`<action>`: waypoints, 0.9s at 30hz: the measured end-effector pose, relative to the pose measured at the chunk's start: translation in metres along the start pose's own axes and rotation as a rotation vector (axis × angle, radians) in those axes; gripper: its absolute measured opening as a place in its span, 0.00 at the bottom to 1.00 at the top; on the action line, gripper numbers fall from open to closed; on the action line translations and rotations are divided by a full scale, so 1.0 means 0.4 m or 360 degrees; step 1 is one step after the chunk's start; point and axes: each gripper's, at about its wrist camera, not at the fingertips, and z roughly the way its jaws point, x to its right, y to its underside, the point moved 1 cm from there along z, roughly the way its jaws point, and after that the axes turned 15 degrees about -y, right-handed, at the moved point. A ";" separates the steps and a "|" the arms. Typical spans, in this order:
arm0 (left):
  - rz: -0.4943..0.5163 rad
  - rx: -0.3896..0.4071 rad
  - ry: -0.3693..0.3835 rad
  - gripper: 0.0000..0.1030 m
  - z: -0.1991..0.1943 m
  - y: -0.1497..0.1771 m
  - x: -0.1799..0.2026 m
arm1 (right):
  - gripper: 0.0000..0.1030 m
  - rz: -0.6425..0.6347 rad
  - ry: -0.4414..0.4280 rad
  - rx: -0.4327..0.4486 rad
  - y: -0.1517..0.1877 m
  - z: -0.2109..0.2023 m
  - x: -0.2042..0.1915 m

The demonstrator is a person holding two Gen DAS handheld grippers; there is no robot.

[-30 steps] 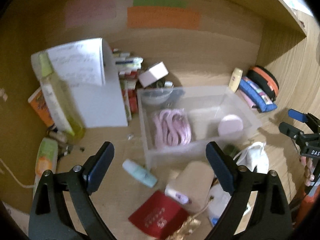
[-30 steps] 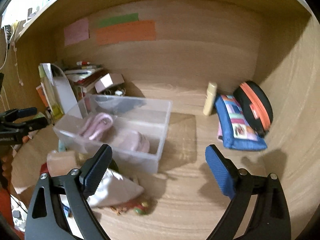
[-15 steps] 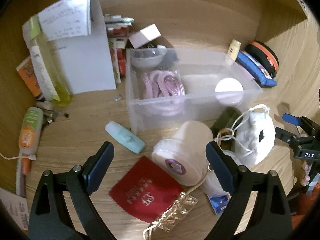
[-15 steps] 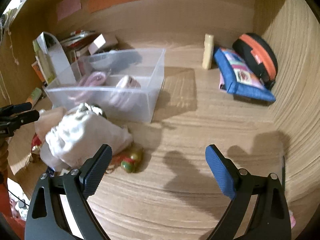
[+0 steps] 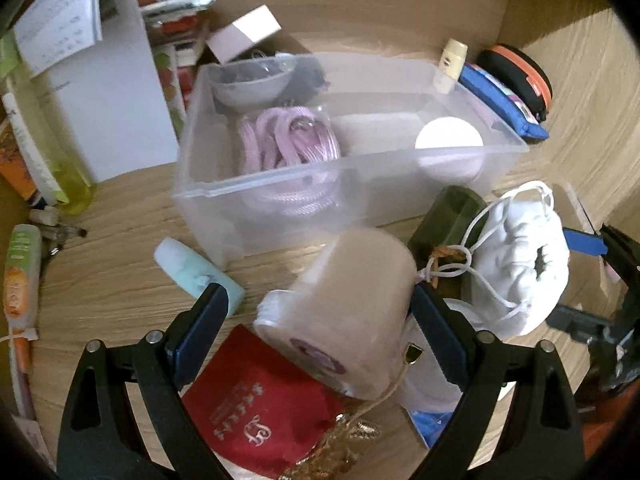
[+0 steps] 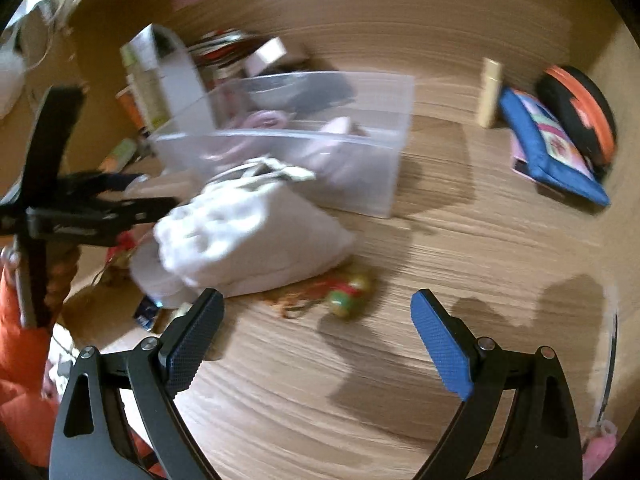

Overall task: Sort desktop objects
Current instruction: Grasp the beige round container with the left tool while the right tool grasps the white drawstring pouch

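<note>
Roughly at the middle of the wooden desktop point(image 6: 460, 240) stands a clear plastic storage bin point(image 5: 280, 200), open at the top, holding a coil of pink cord point(image 5: 288, 144) at its left end and a round pale pink case point(image 5: 448, 136) at its right end. In front of the bin, towards the near edge, lies a beige cylindrical roll point(image 5: 352, 308) on its side, one end touching a red fabric pouch with pale lettering point(image 5: 256, 412). Just right of the roll sits a white drawstring bag point(image 5: 520, 256), its cord looped across a dark green object point(image 5: 448, 220) that leans against the bin's front wall. A mint-green tube point(image 5: 196, 272) lies left of the roll.

The left gripper point(image 5: 316, 324) hangs over the roll with its jaws spread wide, one pad on each side of it; whether the right pad touches it I cannot tell. The right gripper point(image 6: 316, 340) is also wide apart, with nothing between its pads, above bare desktop near a small red-and-green bauble point(image 6: 348, 292).

By the back right corner are a blue zip pouch point(image 6: 552, 160), a black round case with an orange band point(image 6: 580, 112) and a cream stick tube point(image 6: 490, 92) standing upright. Along the left edge stand a white folder point(image 5: 116, 92), a yellow-green bottle point(image 5: 52, 152) and an orange-and-green tube point(image 5: 20, 276).
</note>
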 end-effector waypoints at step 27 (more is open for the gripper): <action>-0.0147 0.0090 0.0037 0.71 0.018 0.019 -0.030 | 0.65 -0.0044 -0.0121 -0.0035 -0.064 0.090 -0.025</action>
